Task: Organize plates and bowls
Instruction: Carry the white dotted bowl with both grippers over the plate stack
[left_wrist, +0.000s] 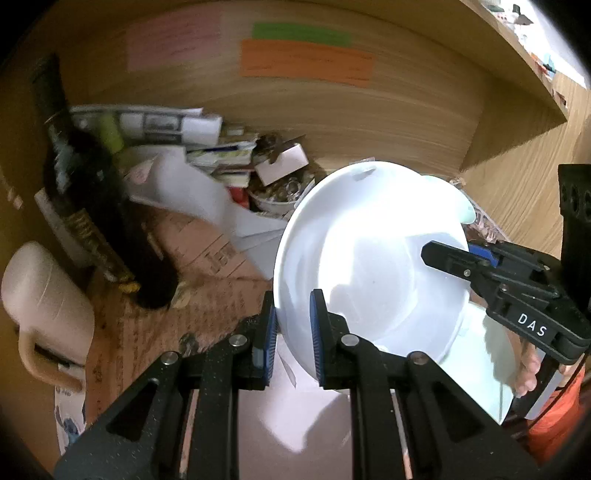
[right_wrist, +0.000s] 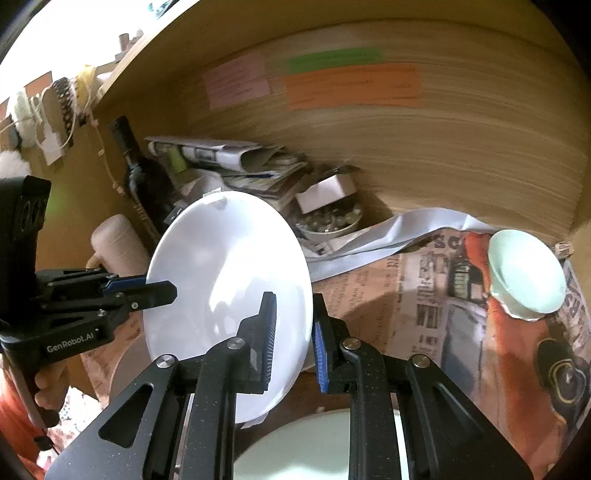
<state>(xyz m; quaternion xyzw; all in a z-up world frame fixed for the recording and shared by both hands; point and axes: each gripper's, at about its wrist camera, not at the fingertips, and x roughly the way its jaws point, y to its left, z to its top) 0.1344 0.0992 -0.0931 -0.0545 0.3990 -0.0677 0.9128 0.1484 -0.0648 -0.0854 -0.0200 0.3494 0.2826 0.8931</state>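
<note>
Clamped on opposite rim edges of the white plate (left_wrist: 369, 266), the left tool (left_wrist: 293, 332) and right tool (right_wrist: 293, 332) were both nearly closed, holding it tilted in mid-frame above the newspaper-covered worktop (right_wrist: 406, 295). Such thin edge grips could slip if the two hands drifted apart, dropping the plate onto the pale dish (right_wrist: 314, 450) below or toward the dark bottle (left_wrist: 92, 206). That dish was largely hidden behind the fingers, the pale green bowl (right_wrist: 524, 277) sat at right, and the clutter by the back wall was too blurred to identify.
</note>
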